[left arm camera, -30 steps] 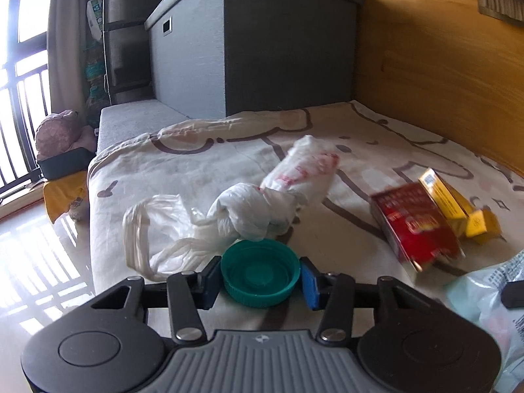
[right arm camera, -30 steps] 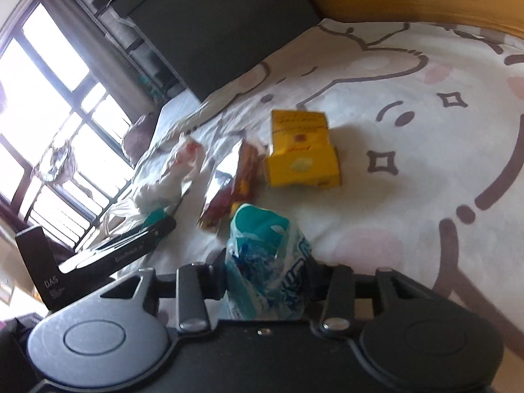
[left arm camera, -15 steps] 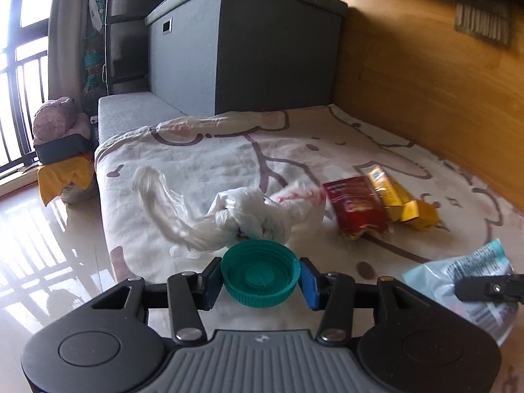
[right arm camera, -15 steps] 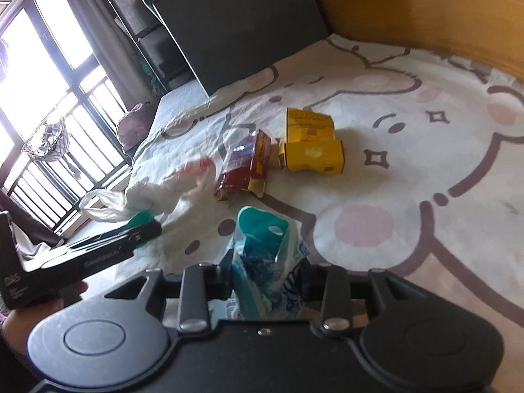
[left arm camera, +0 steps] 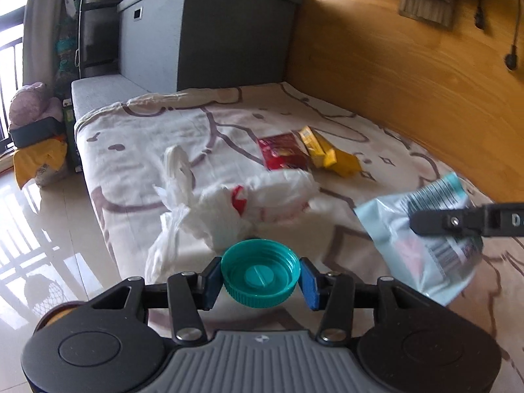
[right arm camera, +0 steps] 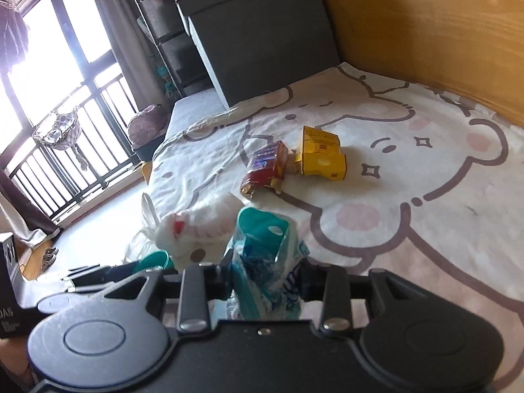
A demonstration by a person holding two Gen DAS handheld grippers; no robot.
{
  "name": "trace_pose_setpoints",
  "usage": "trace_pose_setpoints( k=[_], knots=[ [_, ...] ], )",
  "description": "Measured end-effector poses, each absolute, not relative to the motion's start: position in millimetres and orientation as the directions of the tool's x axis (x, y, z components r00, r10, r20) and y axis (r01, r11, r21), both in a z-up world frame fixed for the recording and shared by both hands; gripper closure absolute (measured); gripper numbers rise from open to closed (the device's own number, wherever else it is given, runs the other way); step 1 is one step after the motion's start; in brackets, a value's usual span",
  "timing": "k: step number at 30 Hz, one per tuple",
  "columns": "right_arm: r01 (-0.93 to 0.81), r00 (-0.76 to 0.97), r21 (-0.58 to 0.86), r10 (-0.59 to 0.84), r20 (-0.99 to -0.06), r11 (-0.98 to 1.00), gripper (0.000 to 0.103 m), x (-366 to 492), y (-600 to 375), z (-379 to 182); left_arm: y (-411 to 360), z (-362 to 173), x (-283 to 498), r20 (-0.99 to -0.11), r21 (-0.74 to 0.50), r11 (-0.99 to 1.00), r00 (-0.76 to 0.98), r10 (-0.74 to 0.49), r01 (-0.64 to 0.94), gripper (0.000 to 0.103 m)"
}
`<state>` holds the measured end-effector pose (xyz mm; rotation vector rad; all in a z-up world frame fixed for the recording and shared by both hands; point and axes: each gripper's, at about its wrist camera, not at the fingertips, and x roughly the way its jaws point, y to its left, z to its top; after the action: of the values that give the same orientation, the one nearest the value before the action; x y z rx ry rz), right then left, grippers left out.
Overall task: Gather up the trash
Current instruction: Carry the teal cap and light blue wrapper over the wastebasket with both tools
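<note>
Bed (left arm camera: 137, 137) covered by a cream sheet printed with brown-outlined cartoon bears and pink cheek patches, its cloth lightly wrinkled; a honey-coloured wooden wall panel (left arm camera: 393, 75) with visible grain runs along the right side, a dark grey fabric-covered storage box (left arm camera: 209, 32) with a flat lid stands at the far end, and a glossy pale tiled floor (left arm camera: 42, 222) lies to the left, reflecting the barred window (right arm camera: 49, 65). Left claw (left arm camera: 260, 278), blue-padded, pinching a teal plastic bottle cap (left arm camera: 260, 276), round, ribbed on its outer rim and held hollow side up, near the bed's near left edge. Right claw (right arm camera: 267, 281) pressed onto a crinkled glossy teal-and-white plastic packet (right arm camera: 265, 262), which stands up between the fingers; in the left wrist view the same packet (left arm camera: 429, 242) shows a pale blue back with a printed barcode, held above the sheet to the right of the cap. Just beyond the cap lies a crumpled, thin, translucent white plastic bag (left arm camera: 235, 203) with red print and loose handle loops. Farther along the sheet lie a shiny red foil wrapper (left arm camera: 281, 155) and, touching its right side, a yellow cardboard carton (left arm camera: 327, 157), rectangular with one end flap open; both are apart from the bag
</note>
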<state>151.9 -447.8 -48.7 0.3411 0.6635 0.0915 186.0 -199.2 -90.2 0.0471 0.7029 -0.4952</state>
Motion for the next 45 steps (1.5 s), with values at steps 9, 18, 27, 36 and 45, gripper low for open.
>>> trace_pose_setpoints(
  k=[9, 18, 27, 36, 45],
  knots=[
    [0.019, 0.788, 0.257, 0.144, -0.599, 0.966, 0.066, 122.3, -429.1, -41.6, -190.1, -68.2, 150.6, -0.625, -0.124, 0.899, 0.670, -0.400, 0.421, 0.053],
    [-0.013, 0.799, 0.203, 0.133, -0.586, 0.979, 0.066, 114.2, -396.8, -27.8, -149.6, -44.7, 135.4, -0.619, -0.130, 0.928, 0.702, -0.351, 0.349, 0.053],
    [-0.110, 0.790, 0.189, 0.202, -0.580, 0.976, 0.066, 133.9, -330.1, -19.7, -72.4, -39.2, 136.9, -0.621, -0.143, 0.960, 0.734, -0.275, 0.239, 0.053],
    [-0.222, 0.747, 0.175, 0.283, -0.602, 0.959, 0.066, 165.9, -240.8, -27.2, 12.1, -65.3, 155.1, -0.651, -0.156, 0.983, 0.738, -0.176, 0.097, 0.053],
    [-0.296, 0.665, 0.157, 0.322, -0.674, 0.942, 0.066, 204.2, -157.3, -72.9, 81.9, -131.3, 181.3, -0.726, -0.207, 0.976, 0.680, -0.106, -0.069, 0.053]
  ],
)
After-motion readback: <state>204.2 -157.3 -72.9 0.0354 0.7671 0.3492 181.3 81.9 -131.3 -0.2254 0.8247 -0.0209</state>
